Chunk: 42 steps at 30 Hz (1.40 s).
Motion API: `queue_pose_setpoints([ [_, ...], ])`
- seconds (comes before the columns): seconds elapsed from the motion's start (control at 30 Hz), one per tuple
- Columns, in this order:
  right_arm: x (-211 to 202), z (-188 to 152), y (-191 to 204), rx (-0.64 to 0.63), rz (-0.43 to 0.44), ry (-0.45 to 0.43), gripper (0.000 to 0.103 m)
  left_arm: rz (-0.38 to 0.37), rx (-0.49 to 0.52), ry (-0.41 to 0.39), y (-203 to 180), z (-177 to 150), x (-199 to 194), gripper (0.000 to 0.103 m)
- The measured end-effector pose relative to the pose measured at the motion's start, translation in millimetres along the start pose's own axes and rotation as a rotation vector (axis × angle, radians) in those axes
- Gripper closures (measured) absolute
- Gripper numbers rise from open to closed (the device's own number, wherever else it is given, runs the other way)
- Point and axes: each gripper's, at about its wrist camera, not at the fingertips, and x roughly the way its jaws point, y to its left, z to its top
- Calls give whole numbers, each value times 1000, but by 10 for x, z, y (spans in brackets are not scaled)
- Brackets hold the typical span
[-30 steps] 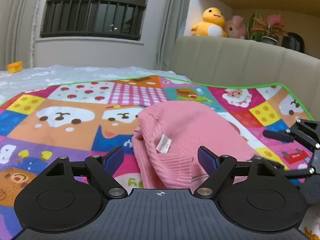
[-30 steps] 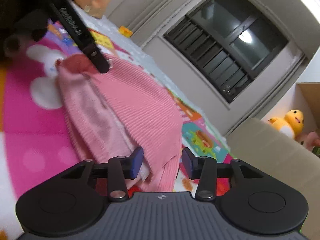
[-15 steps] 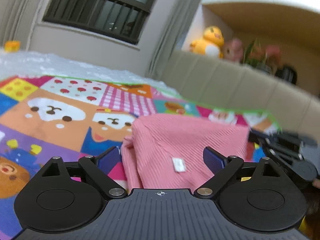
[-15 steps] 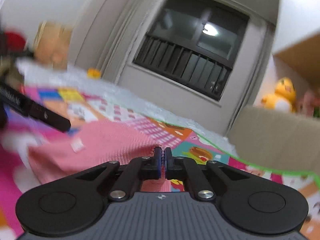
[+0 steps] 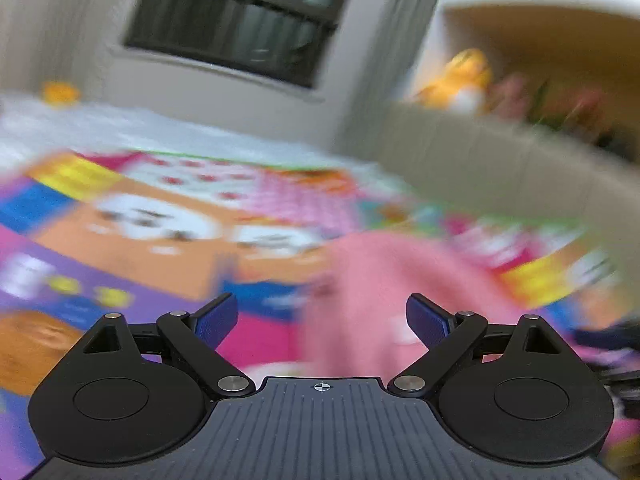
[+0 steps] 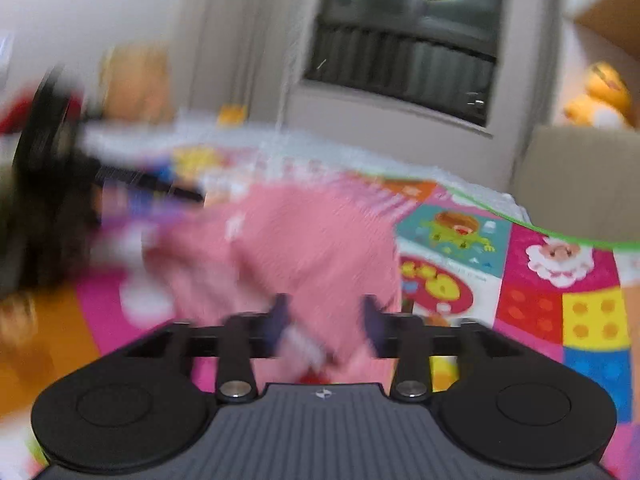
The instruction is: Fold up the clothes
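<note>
The pink top (image 6: 304, 240) lies bunched up on the bright play mat (image 6: 560, 312), which is spread over a bed. Both pictures are blurry, so I cannot tell which way the top's long side runs. In the right wrist view the top sits straight ahead, and its near edge reaches down between the fingers of the right gripper (image 6: 326, 316). Those jaws are opening, with pink cloth in the gap, and the pads do not seem to pinch it. In the left wrist view the top (image 5: 400, 292) lies ahead and a bit to the right of the left gripper (image 5: 322, 316). Its fingers stand wide apart and hold nothing. I think the right gripper is the closer one, as the cloth is already between its fingers. The left one would have to go forward and to its right. Behind the mat are a padded headboard (image 5: 500, 168), a dark window (image 6: 404, 44) and a yellow duck toy (image 6: 600, 96).
</note>
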Motion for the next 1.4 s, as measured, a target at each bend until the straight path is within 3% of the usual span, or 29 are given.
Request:
queue_pose_setpoints([
  [0.07, 13, 126, -100, 113, 45, -51, 50, -167, -65, 13, -8, 2, -21, 13],
  [0.13, 120, 207, -140, 175, 78, -66, 49, -203, -27, 33, -80, -38, 9, 22],
  [0.17, 190, 221, -136, 173, 76, -58, 49, -175, 22, 51, -120, -67, 35, 31],
  [0.2, 261, 234, -132, 171, 73, -50, 49, -146, 70, 68, -158, -93, 59, 33],
  [0.3, 369, 131, 35, 42, -1, -33, 49, -85, 171, 91, -225, -113, 45, 34],
  [0.43, 336, -16, 221, -101, -51, -18, 47, -43, 280, 79, -326, -129, -32, 29],
  [0.53, 273, -78, 316, -192, -94, -24, 47, -26, 336, 88, -412, -171, -24, 19],
  [0.67, 196, -165, 594, -436, -190, -40, 47, 106, 439, 138, -572, -295, 141, 8],
  [0.77, 207, -179, 620, -479, -162, -22, 44, 160, 534, 154, -697, -382, 124, 9],
  [0.87, 201, -156, 478, -380, -141, -22, 44, 218, 659, 142, -848, -462, 60, 21],
  [1.0, 152, -232, 318, -292, -143, -21, 44, 240, 792, 136, -1013, -508, 69, 40],
  [1.13, 86, -326, 216, -248, -142, -23, 41, 201, 974, 171, -1154, -634, 79, 41],
  [1.2, 65, -355, 176, -225, -137, -26, 37, 201, 1022, 188, -1153, -685, 58, 47],
  [1.27, 72, -362, 161, -215, -140, -27, 36, 237, 1041, 171, -1130, -692, 51, 70],
  [1.3, 76, -366, 153, -210, -142, -27, 36, 252, 1022, 148, -1110, -655, 42, 75],
  [1.33, 72, -369, 156, -212, -144, -30, 36, 267, 995, 124, -1086, -609, 28, 89],
  [1.4, 55, -373, 177, -227, -151, -41, 36, 297, 864, 60, -998, -411, -49, 94],
])
